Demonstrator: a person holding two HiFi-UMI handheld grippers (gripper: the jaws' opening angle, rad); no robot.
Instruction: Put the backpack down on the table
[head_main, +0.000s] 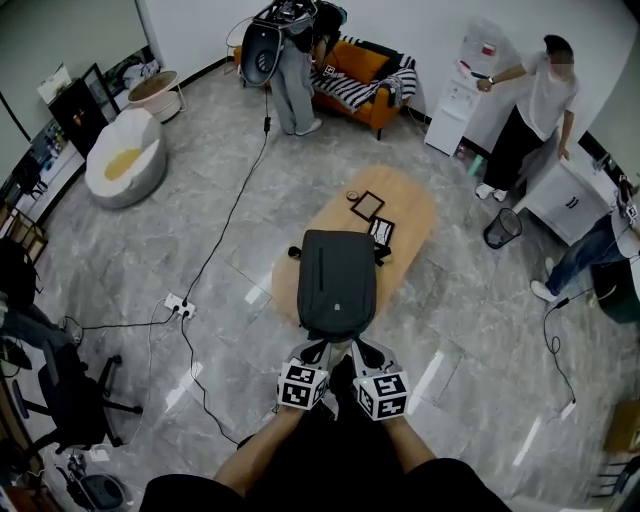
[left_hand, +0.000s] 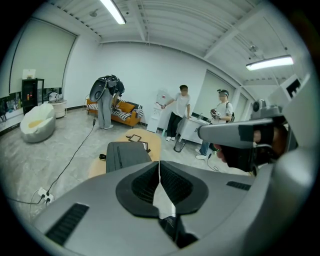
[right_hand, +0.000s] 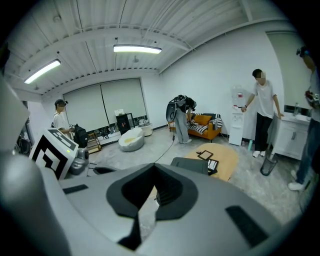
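Black fabric backpack (head_main: 337, 280) lay flat at the table's (head_main: 412, 215) near edge. It looked soft, saggy and fairly heavy, so the straps probably gave the surest hold. The left gripper (head_main: 318, 349) and right gripper (head_main: 363, 349) had their jaws pressed together, holding nothing.

Tips of my left gripper (head_main: 316, 349) and right gripper (head_main: 363, 349) hidden at the backpack (head_main: 337, 285) edge, table (head_main: 415, 215) items (head_main: 367, 206) too small to name, person (head_main: 612, 250) cropped at right.
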